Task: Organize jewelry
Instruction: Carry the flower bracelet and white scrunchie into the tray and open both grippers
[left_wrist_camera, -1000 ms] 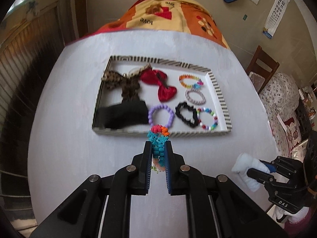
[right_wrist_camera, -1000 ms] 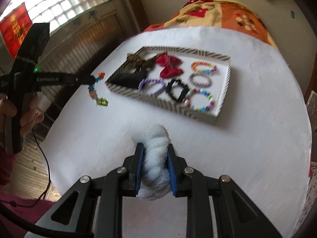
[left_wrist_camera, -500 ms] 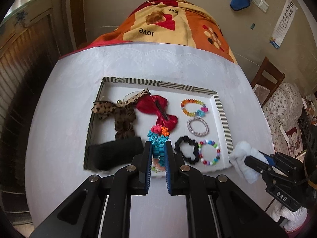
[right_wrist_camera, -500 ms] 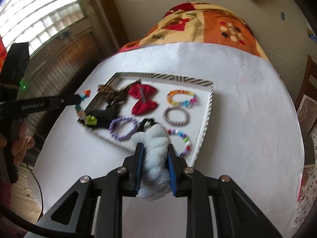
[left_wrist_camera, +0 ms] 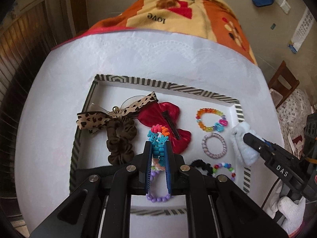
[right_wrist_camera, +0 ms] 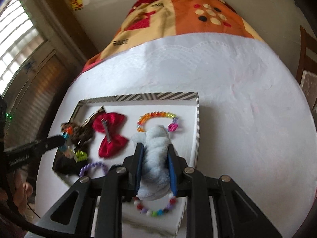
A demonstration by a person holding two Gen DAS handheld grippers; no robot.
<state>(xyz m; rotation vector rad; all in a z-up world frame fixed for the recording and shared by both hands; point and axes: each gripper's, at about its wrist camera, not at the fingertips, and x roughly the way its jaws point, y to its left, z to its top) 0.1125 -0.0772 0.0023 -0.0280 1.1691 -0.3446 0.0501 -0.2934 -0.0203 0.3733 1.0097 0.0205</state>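
On the white worktop [left_wrist_camera: 49, 138] sits the striped tray [left_wrist_camera: 138, 81], and above it the left claw [left_wrist_camera: 158, 144] is pinched shut on a teal coil tie [left_wrist_camera: 158, 138] near the red bow [left_wrist_camera: 168, 119], while the right claw [right_wrist_camera: 155, 148] grips a fluffy blue scrunchie [right_wrist_camera: 156, 158] over the tray's right side.

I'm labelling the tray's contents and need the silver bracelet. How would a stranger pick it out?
Find the striped-rim tray on the white table. Along its right side runs a column of three bracelets; the silver bracelet is the middle one. It alone is a plain metallic chain, while its neighbours are strings of multicoloured beads.
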